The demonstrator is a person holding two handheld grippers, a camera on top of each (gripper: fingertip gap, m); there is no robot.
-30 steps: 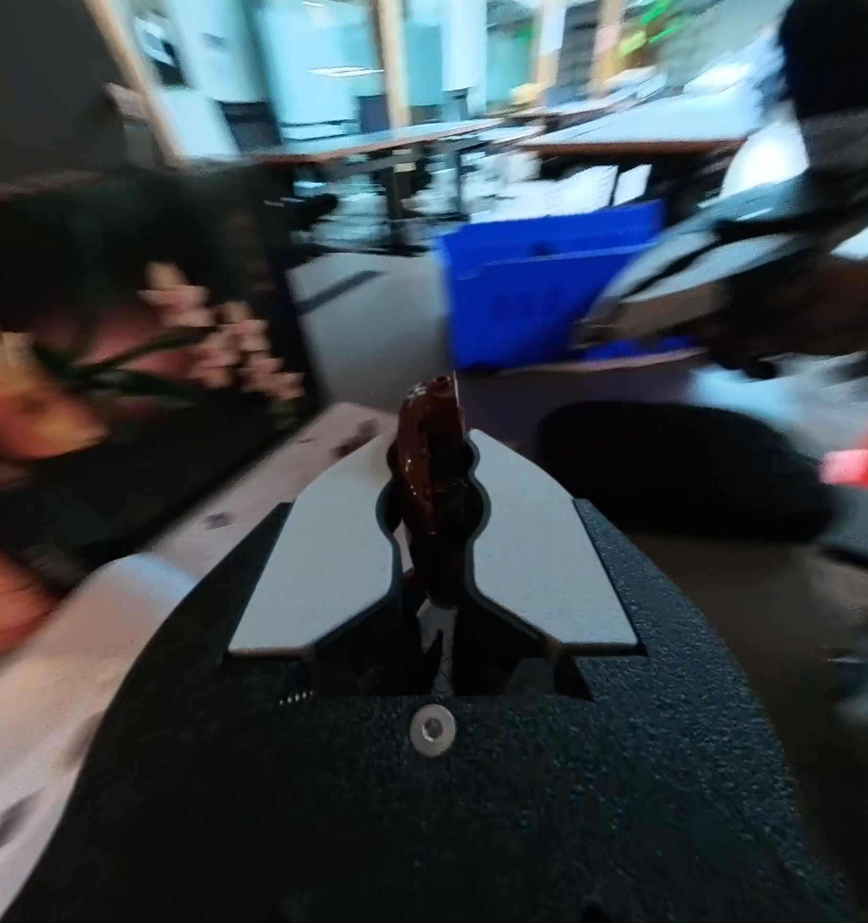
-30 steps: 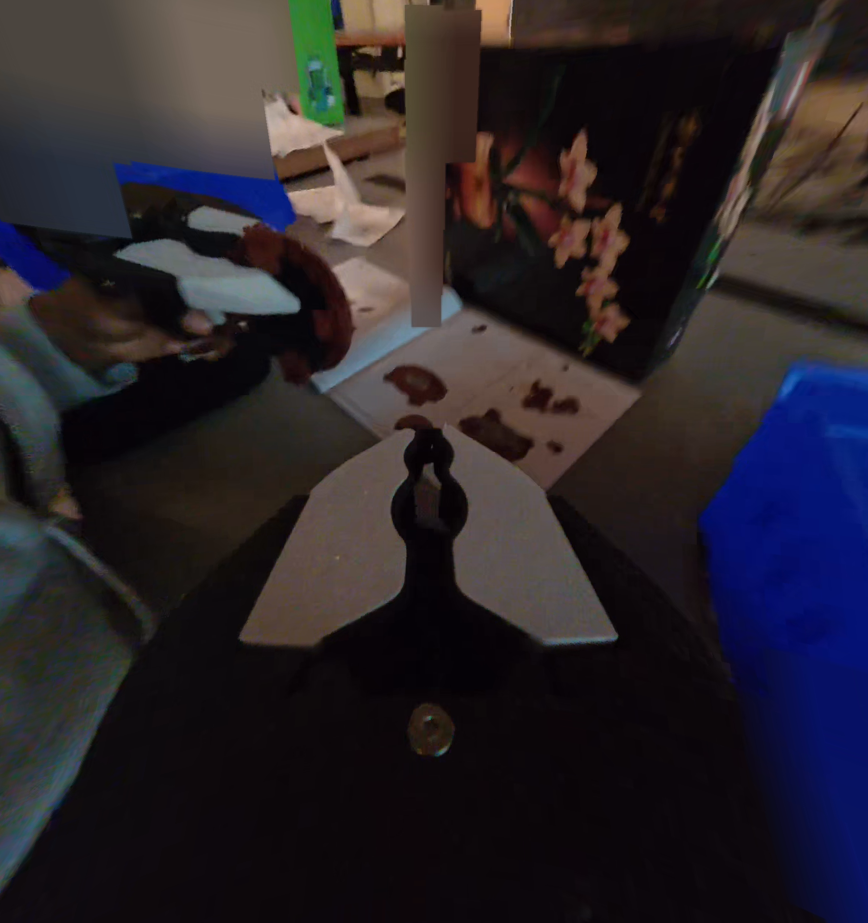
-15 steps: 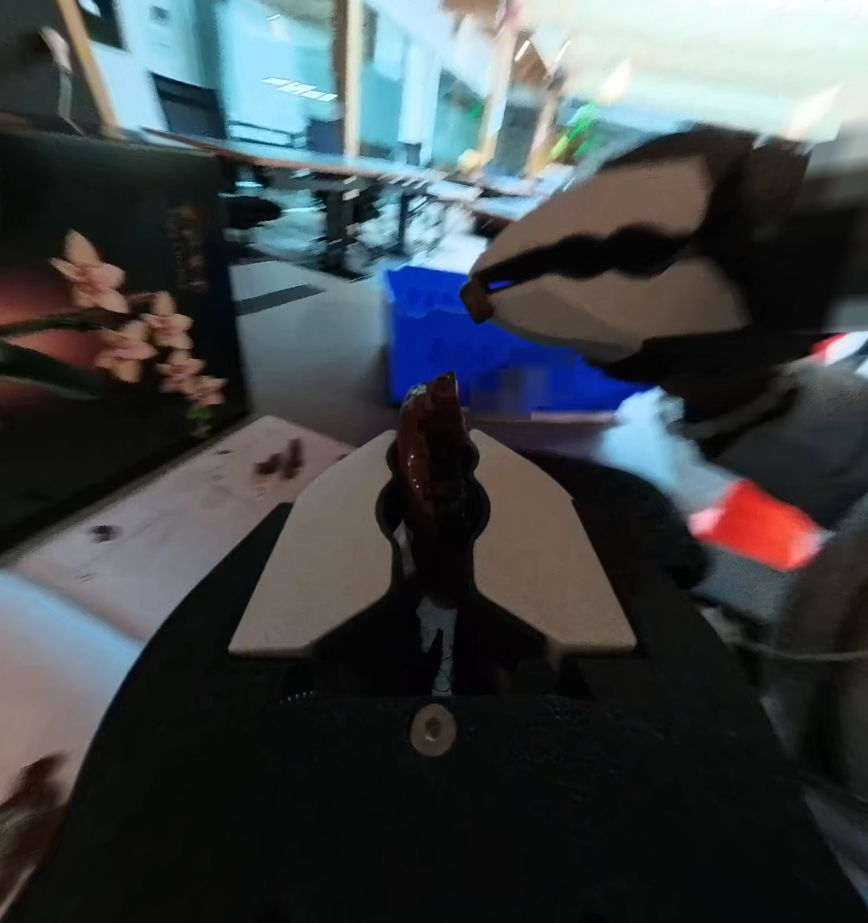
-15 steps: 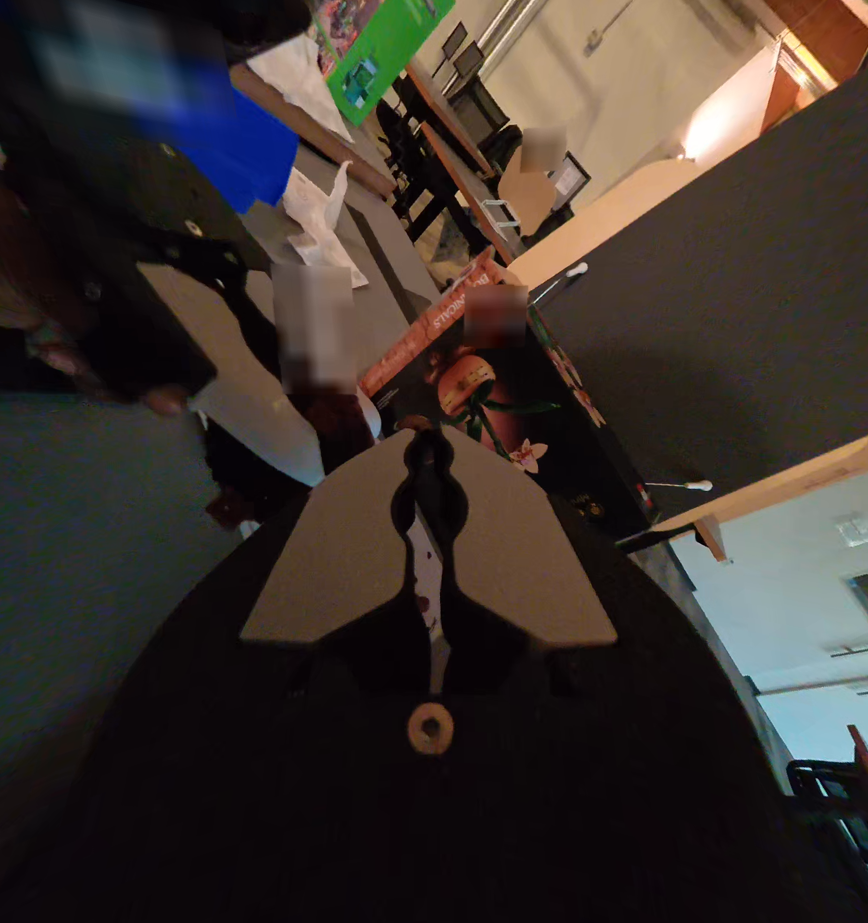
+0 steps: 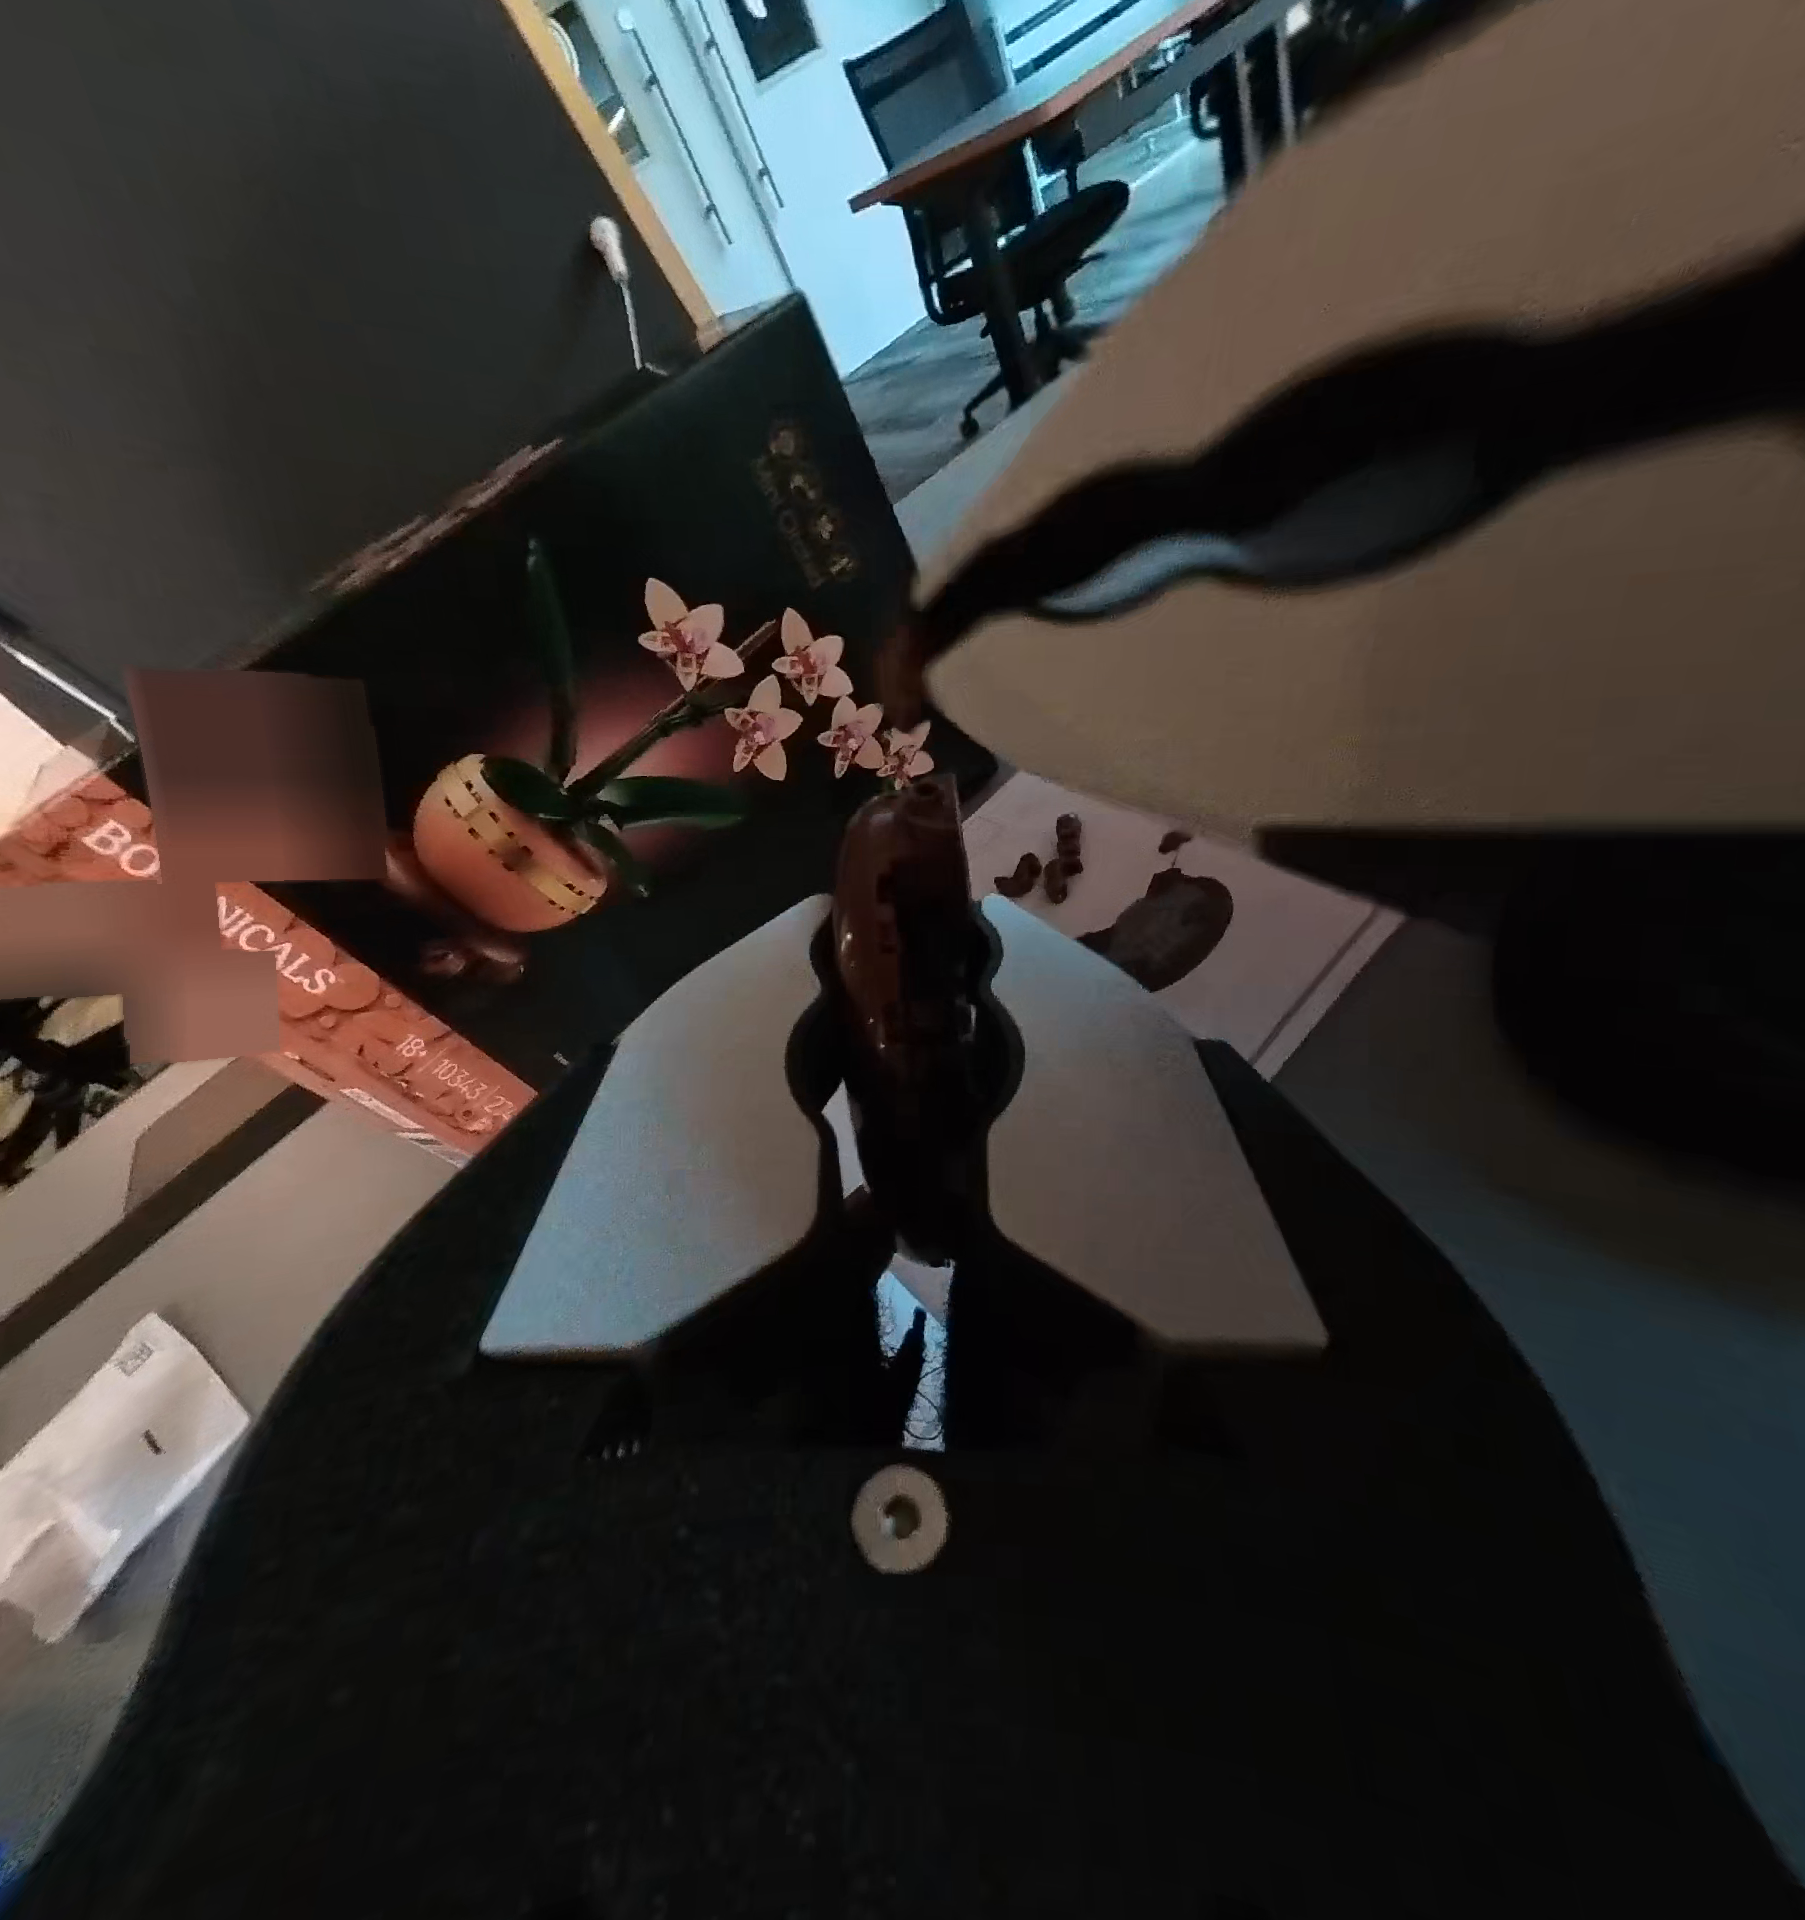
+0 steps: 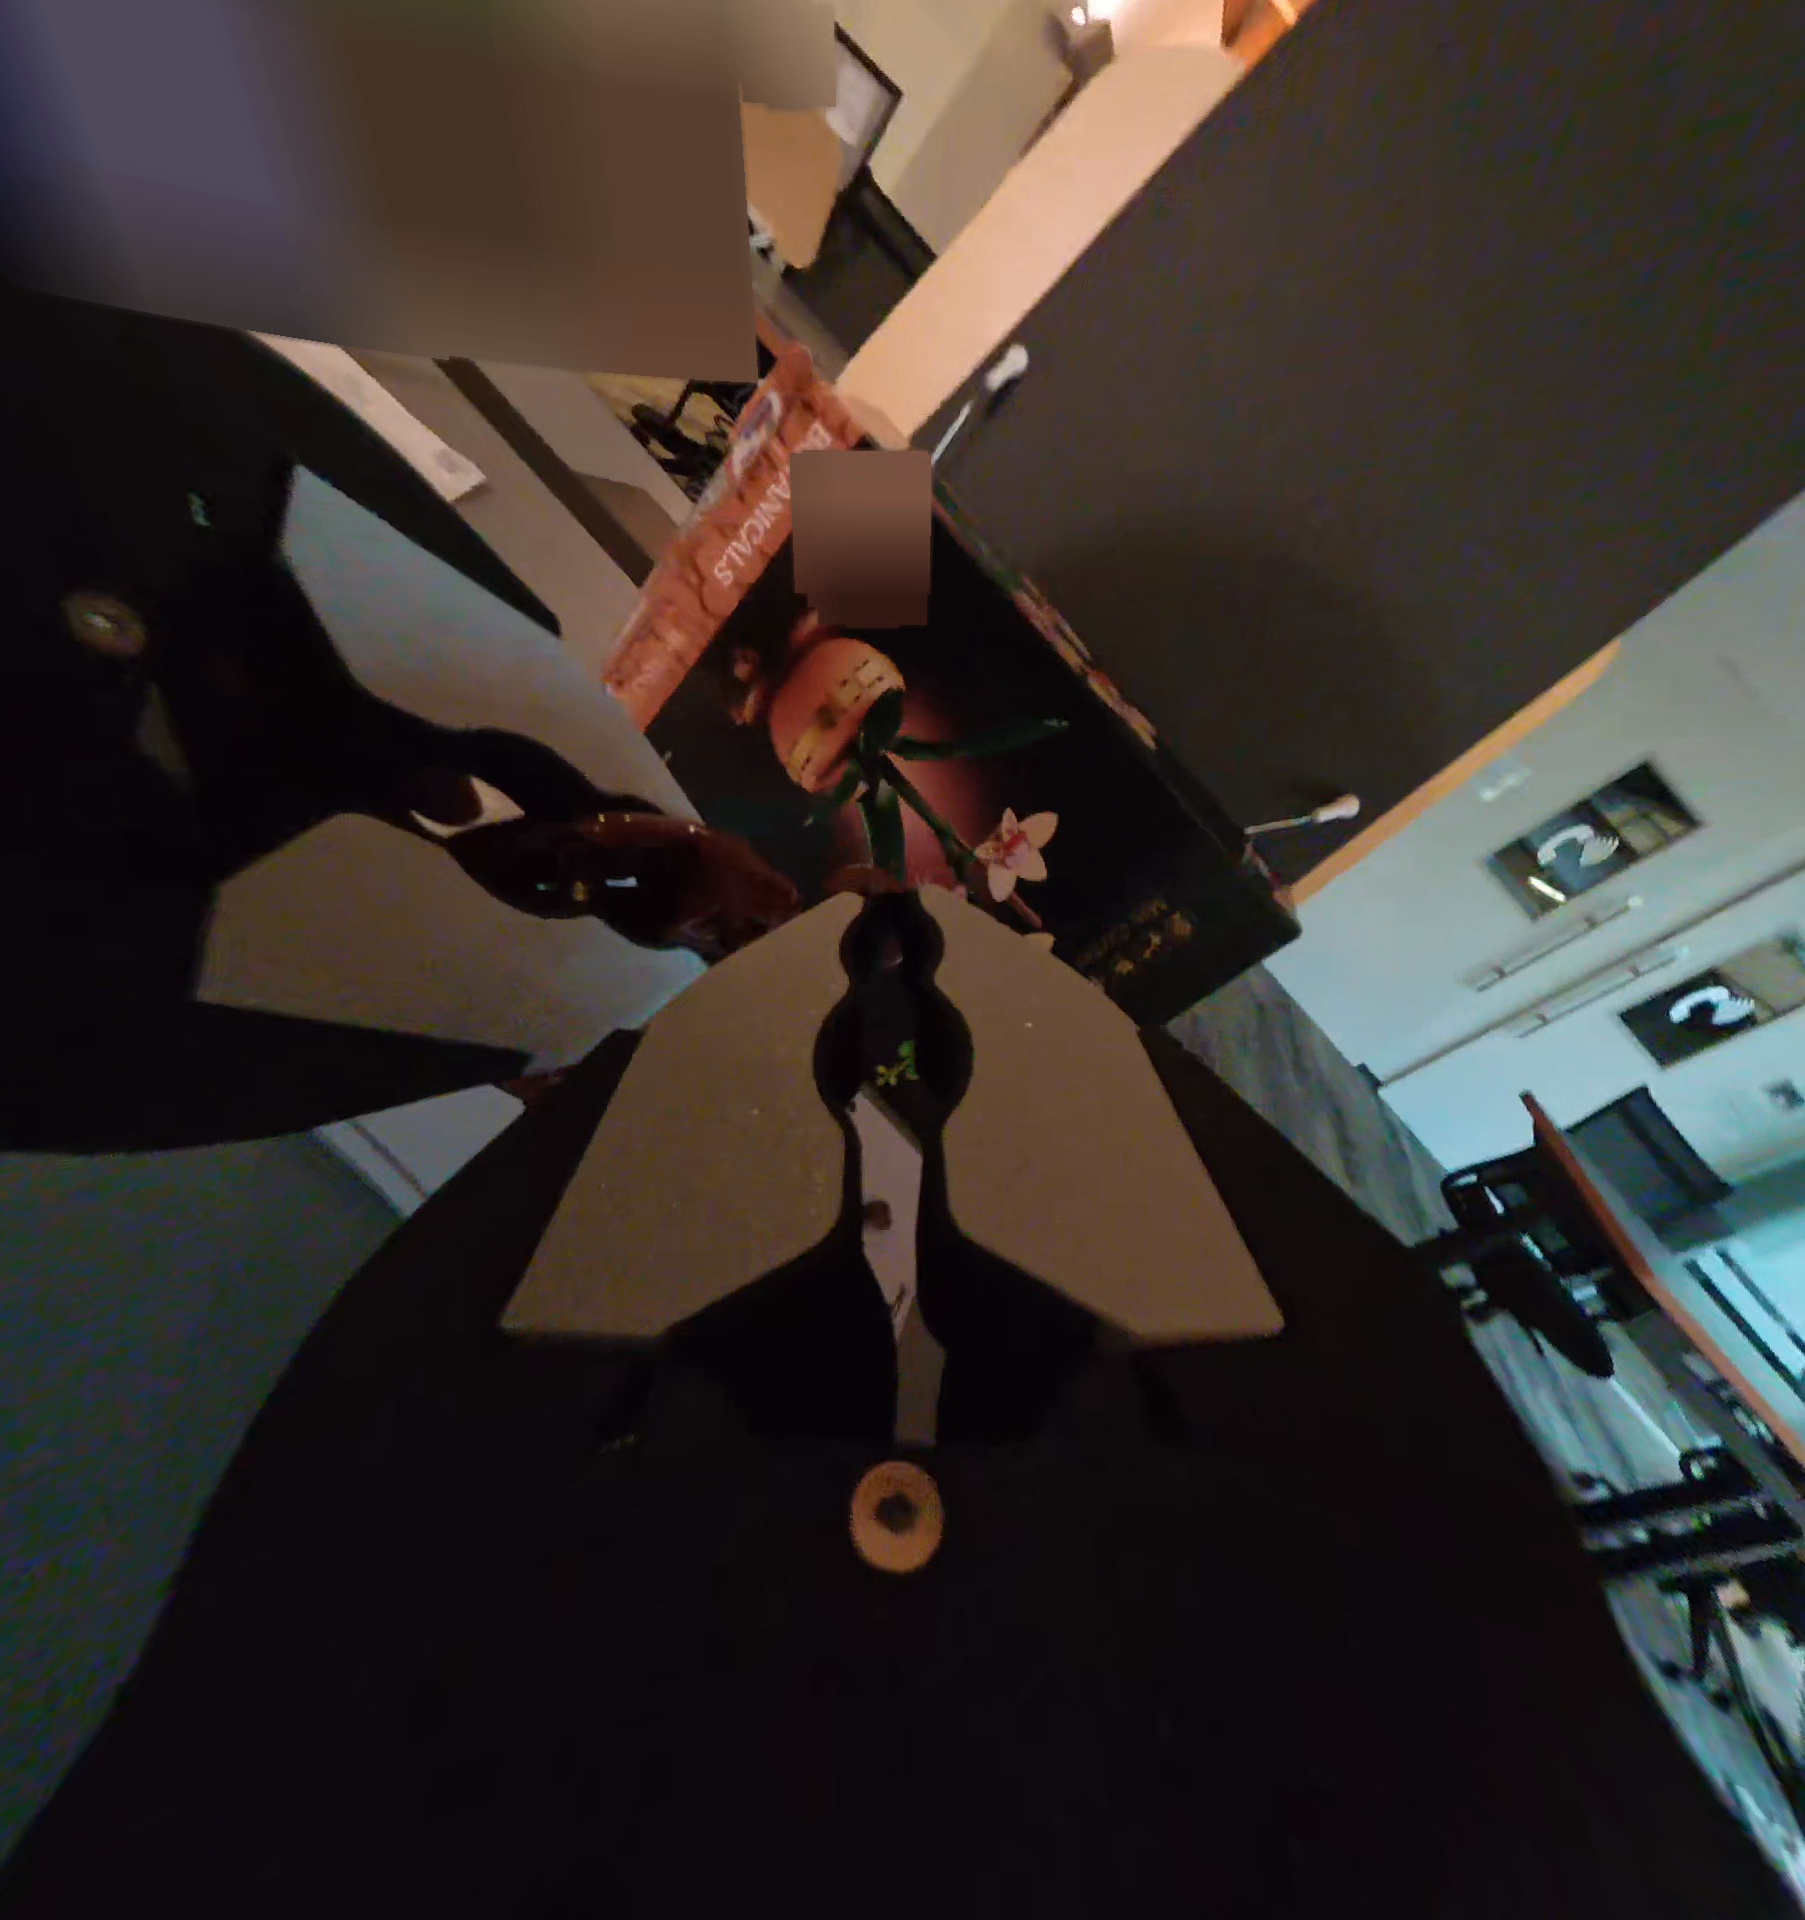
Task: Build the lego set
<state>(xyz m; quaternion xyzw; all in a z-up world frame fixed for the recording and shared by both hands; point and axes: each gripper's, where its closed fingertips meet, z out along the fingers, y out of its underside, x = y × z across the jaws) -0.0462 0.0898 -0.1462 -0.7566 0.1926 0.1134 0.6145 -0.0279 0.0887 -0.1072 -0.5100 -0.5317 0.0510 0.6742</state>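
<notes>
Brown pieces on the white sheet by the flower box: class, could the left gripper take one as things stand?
Probably not: the left gripper is shut on a brown curved piece, so its jaws are full, and the right gripper hangs above the loose brown pieces.

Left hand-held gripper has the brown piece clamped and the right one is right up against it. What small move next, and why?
Probably ease the right hand-held gripper slightly back. Its fingers look shut with a small brown bit at the tips, almost touching the glossy brown piece that the left hand-held gripper clamps. A gap would let you line up against the orchid box backdrop.
</notes>
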